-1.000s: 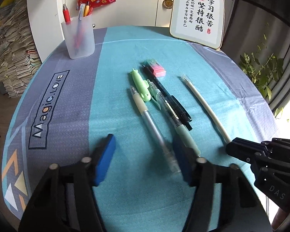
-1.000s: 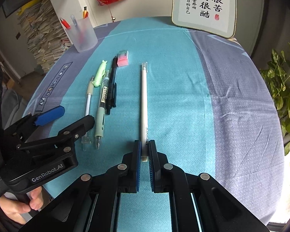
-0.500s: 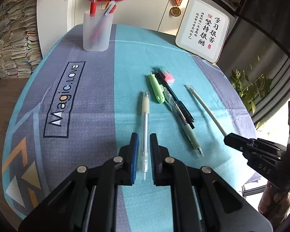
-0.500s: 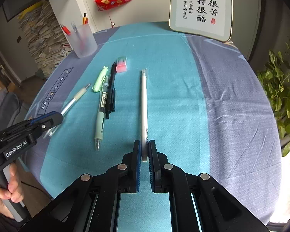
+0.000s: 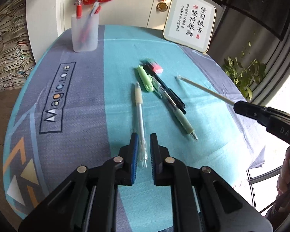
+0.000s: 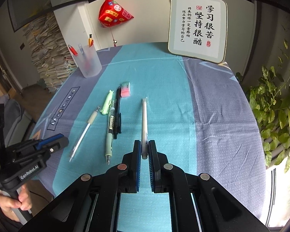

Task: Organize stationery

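The left hand-held gripper is squeezed shut on the back end of a clear pen. The right hand-held gripper is squeezed shut on the end of a white pen — its far tip points at the framed sign. Between them, a green pen, a black pen, a light green pen and a pink eraser lie close together on the tabletop. The pen cup stands near the far left edge — the cloth in front of it is bare.
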Demonstrator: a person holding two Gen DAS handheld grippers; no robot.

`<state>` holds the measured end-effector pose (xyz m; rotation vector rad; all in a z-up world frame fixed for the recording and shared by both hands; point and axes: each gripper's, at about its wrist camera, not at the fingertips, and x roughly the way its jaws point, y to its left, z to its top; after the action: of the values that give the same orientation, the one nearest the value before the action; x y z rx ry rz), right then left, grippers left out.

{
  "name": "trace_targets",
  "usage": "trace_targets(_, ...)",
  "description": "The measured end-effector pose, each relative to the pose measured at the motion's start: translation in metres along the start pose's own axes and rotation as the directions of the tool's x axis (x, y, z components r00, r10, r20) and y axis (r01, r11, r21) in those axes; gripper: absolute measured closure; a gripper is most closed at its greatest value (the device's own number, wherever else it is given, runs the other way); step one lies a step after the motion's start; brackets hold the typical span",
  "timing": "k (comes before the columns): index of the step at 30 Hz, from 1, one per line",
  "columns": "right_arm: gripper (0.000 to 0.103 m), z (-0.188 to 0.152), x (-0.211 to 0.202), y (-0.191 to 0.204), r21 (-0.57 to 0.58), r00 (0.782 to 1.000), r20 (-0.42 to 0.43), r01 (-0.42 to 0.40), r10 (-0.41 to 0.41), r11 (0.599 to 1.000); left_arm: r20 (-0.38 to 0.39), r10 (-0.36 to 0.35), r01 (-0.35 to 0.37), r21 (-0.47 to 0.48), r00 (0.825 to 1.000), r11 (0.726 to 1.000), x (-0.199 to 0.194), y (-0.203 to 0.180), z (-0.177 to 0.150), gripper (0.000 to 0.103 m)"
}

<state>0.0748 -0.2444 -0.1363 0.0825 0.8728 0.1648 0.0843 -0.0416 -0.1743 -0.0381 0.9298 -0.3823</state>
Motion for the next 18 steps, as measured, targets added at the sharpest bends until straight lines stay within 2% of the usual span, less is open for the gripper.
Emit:
trace_targets(1,0.095,0.0,0.0,0.001,-0.003,1.0,-0.003,0.0,0.0,1.0,0.001,0.01,-0.01,0.005,1.0,1.0,0.004,-0.002,-0.003,0.091)
trace_targets(2,0.095,0.0,0.0,0.002,-0.005,1.0,-0.004,0.0,0.0,1.0,0.029,0.035,-0.035,0.016,0.999,0.999,0.003,-0.004,-0.005,0.078)
trace_targets(3,0.095,-0.001,0.0,0.003,-0.006,1.0,-0.006,-0.001,0.001,1.0,0.012,0.05,-0.05,0.021,0.999,0.999,0.006,-0.004,-0.006,0.067)
trace_targets(4,0.095,-0.001,0.001,0.004,-0.006,1.0,-0.007,-0.001,0.001,1.0,0.03,0.048,-0.049,0.02,0.998,0.999,0.007,-0.005,-0.006,0.059)
trace_targets(5,0.095,-0.001,0.001,0.004,-0.005,1.0,-0.009,-0.002,0.002,1.0,0.033,0.046,-0.046,0.009,0.998,0.999,0.008,-0.006,-0.006,0.065)
trace_targets(6,0.095,-0.001,0.001,0.004,-0.003,1.0,-0.009,-0.004,0.004,1.0,0.046,0.061,-0.062,0.013,0.997,0.998,0.008,-0.008,-0.007,0.066)
trace_targets(7,0.095,-0.001,0.001,0.003,-0.001,1.0,-0.006,-0.006,0.006,1.0,0.035,0.048,-0.049,0.024,0.998,0.999,0.011,-0.01,-0.007,0.089)
trace_targets(9,0.095,-0.001,0.001,0.002,0.001,1.0,-0.006,-0.007,0.007,1.0,0.041,0.044,-0.045,0.028,0.998,0.999,0.011,-0.01,-0.006,0.09)
trace_targets(12,0.095,0.0,-0.002,0.001,0.005,1.0,-0.001,-0.007,0.007,1.0,0.039,0.012,-0.011,-0.02,0.999,1.0,0.006,-0.001,-0.004,0.091)
trace_targets(18,0.095,0.004,-0.013,-0.001,0.008,1.0,0.026,-0.004,0.004,1.0,0.131,0.028,-0.026,-0.017,0.991,1.0,-0.032,0.008,0.013,0.091)
